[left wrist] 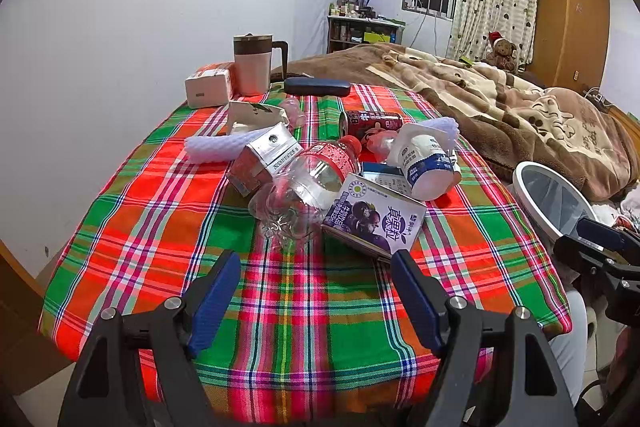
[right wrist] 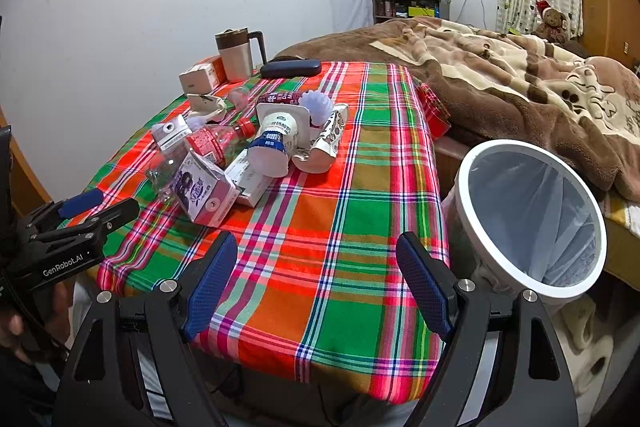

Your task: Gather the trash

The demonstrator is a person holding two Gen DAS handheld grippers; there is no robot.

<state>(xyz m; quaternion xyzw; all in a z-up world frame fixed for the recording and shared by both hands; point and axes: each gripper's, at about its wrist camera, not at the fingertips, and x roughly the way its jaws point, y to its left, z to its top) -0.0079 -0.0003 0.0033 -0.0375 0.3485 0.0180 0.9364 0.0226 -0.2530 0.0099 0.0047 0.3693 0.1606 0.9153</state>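
your left gripper spread, empty | purple carton dead ahead — nearest, long axis slanting right | right gripper spread, empty — beside the bin

A woven plaid tablecloth looks matt. The crushed water bottle at frame centre is clear glossy plastic; the purple milk carton beside it is printed, slightly shiny paperboard. At right, the trash bin has a smooth white plastic rim and thin translucent liner. The blanket looks plush.
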